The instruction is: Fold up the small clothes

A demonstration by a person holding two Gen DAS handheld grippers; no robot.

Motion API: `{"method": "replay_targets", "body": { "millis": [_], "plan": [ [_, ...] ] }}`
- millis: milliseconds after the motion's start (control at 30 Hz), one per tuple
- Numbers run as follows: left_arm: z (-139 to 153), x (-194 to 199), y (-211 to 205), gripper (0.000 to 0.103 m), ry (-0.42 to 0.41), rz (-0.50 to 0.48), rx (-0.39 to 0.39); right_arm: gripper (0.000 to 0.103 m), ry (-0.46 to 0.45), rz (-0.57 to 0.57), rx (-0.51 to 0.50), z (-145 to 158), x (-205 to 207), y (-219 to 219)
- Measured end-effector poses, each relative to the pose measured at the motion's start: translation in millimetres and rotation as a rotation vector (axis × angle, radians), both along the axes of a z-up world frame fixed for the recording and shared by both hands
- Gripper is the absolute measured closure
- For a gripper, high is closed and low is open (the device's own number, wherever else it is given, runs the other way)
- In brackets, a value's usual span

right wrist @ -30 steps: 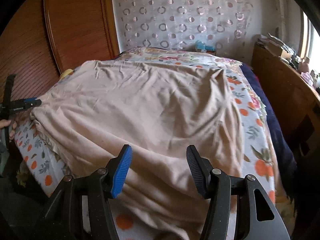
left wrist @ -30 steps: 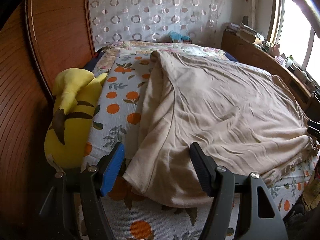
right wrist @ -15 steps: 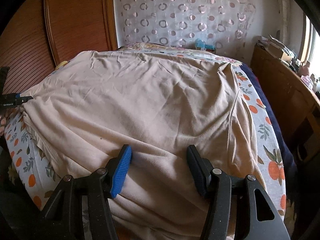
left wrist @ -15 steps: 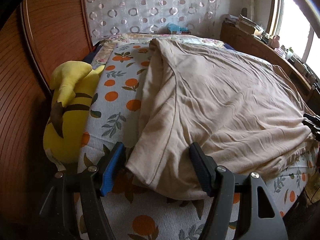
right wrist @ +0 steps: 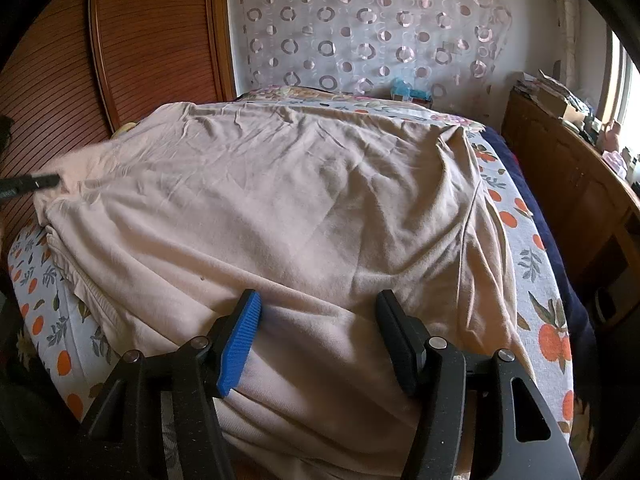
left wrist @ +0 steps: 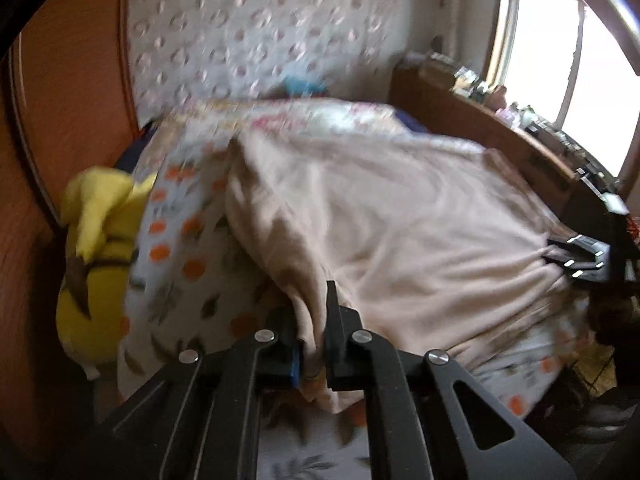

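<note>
A large beige garment (left wrist: 400,232) lies spread over the bed; it also fills the right wrist view (right wrist: 280,208). My left gripper (left wrist: 312,332) is shut on the garment's near left corner, with cloth bunched between the fingers. It also shows at the left edge of the right wrist view (right wrist: 32,182), holding that corner. My right gripper (right wrist: 316,328) is open, its fingers straddling the garment's near edge. It also shows at the right of the left wrist view (left wrist: 576,258).
The bed sheet (right wrist: 548,320) is white with an orange fruit print. A yellow plush toy (left wrist: 96,264) lies at the bed's left side by the wooden wardrobe (right wrist: 152,40). A wooden headboard shelf (right wrist: 568,168) with clutter runs along the right. A curtain (right wrist: 360,28) hangs behind.
My left gripper has closed on the garment's corner and the view blurs as it moves. My right gripper has moved closer over the garment's near edge and stays open.
</note>
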State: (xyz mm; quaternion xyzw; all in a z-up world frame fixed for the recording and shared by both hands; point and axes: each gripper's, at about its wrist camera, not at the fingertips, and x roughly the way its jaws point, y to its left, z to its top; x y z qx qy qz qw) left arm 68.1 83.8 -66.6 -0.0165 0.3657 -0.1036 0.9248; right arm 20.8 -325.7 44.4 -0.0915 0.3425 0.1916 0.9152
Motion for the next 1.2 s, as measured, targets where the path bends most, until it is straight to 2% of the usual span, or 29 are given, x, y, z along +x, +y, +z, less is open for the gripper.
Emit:
{"method": "replay_targets", "body": {
  "millis": [133, 267, 400, 500, 600, 767, 1033, 1200],
  "plan": [
    [28, -1, -21, 0.094, -0.071, -0.043, -0.023, 0.041, 0.000, 0.001, 0.001, 0, 0, -2],
    [44, 7, -43, 0.095, -0.114, -0.086, -0.042, 0.041, 0.007, -0.004, 0.002, 1, 1, -2],
    [51, 16, -62, 0.095, -0.143, -0.132, -0.067, 0.041, 0.043, -0.033, 0.083, 8, -2, -14],
    [56, 22, -82, 0.095, -0.154, -0.173, -0.075, 0.041, -0.014, -0.051, 0.059, 20, -15, -21],
    [64, 26, -105, 0.095, -0.161, -0.217, -0.082, 0.041, -0.045, -0.058, 0.082, 35, -28, -36],
    [86, 29, -142, 0.095, -0.200, -0.309, -0.087, 0.041, -0.111, -0.111, 0.077, 54, -47, -60],
    [110, 46, -199, 0.095, -0.208, -0.431, -0.091, 0.041, -0.141, -0.179, 0.091, 58, -61, -83],
    [127, 41, -234, 0.095, -0.220, -0.514, -0.093, 0.041, -0.149, -0.198, 0.102, 59, -66, -91]
  ]
}}
